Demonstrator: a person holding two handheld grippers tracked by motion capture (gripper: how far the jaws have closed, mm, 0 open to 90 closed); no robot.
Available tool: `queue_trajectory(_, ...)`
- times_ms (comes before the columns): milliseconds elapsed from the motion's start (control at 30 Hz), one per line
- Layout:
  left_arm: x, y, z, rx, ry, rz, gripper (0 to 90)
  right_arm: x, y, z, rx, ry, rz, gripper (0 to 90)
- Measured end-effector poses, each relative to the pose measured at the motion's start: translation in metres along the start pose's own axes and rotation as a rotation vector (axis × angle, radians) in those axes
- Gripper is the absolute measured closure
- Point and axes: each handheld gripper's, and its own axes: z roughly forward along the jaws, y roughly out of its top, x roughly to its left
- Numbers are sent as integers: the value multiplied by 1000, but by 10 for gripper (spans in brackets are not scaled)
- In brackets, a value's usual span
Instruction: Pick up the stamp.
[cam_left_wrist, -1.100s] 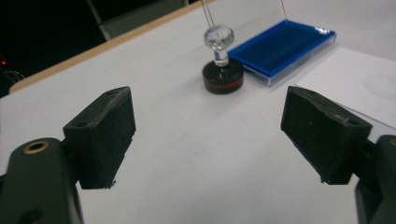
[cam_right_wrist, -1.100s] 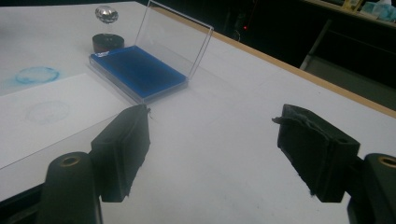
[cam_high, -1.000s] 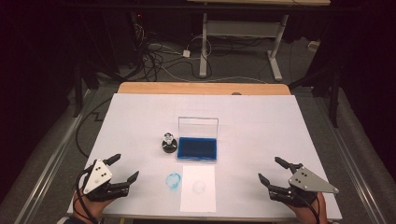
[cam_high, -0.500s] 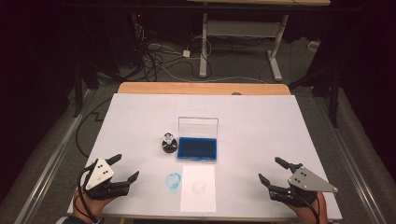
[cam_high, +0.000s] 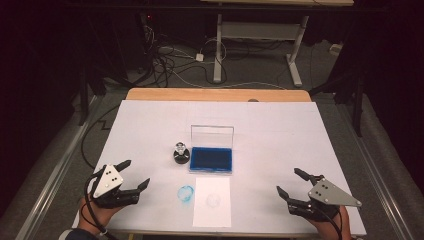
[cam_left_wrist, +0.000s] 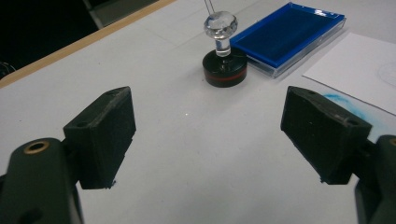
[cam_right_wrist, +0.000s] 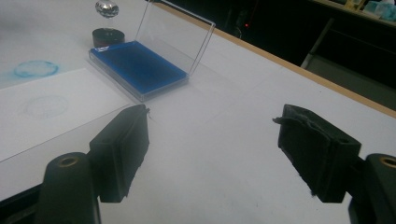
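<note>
White table (cam_high: 280, 130), dark room

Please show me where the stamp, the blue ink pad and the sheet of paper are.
stamp (cam_left_wrist: 221, 25), left gripper view, clear knob.
blue ink pad (cam_high: 211, 159), high view, middle of pad.
sheet of paper (cam_high: 212, 216), high view, bare lower part.

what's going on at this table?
A person holds a left tool and a right tool, both open and empty, near the table's front edge. Between them lie a round black stamp with a clear knob, an open blue ink pad in a clear case and a white paper sheet bearing a faint print. Nothing is gripped.
</note>
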Motion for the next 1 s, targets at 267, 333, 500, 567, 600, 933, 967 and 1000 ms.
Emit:
queue_trajectory(267, 2, 6, 15, 34, -29, 3, 170, 1, 0, 2, 7, 12, -10, 247)
queue_trajectory(333, 4, 6, 18, 47, -40, -1, 170, 2, 0, 2, 8, 18, -9, 245)
queue_trajectory(500, 8, 10, 28, 51, -54, -5, 170, 3, 0, 3, 11, 25, -12, 246)
queue_trajectory(567, 9, 12, 32, 55, -54, -3, 169, 3, 0, 3, 12, 26, -17, 246)
queue_trajectory(600, 10, 13, 34, 52, -56, -3, 169, 3, 0, 3, 14, 28, -18, 247)
queue_trajectory(933, 9, 28, 60, 62, -131, 3, 169, 4, 0, 4, 26, 35, -23, 248)
queue_trajectory(967, 9, 28, 60, 62, -131, 3, 169, 4, 0, 5, 27, 37, -23, 248)
queue_trajectory(1000, 9, 30, 69, 81, -132, 7, 171, 5, 0, 5, 29, 38, -26, 248)
